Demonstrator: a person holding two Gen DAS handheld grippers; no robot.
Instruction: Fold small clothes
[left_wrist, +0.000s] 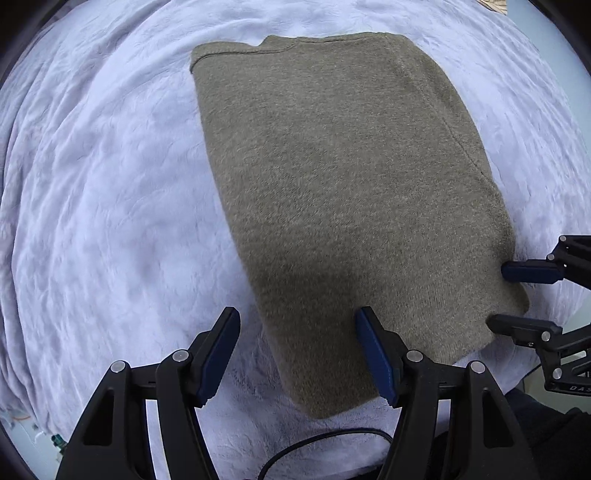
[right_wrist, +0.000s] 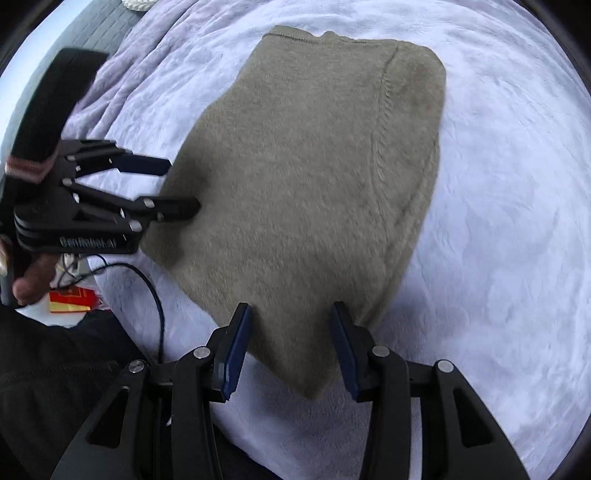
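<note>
An olive-grey knit garment lies flat in a folded, roughly rectangular shape on a pale lavender blanket. It also shows in the right wrist view. My left gripper is open, straddling the garment's near left corner; it also shows at the left of the right wrist view. My right gripper is open over the garment's near right corner, with cloth between the jaws. It shows at the right edge of the left wrist view, one jaw on each side of that corner.
A black cable runs along the blanket's near edge. A red and yellow packet lies low at the left, beside the bed. A grey quilted cover lies at the far left.
</note>
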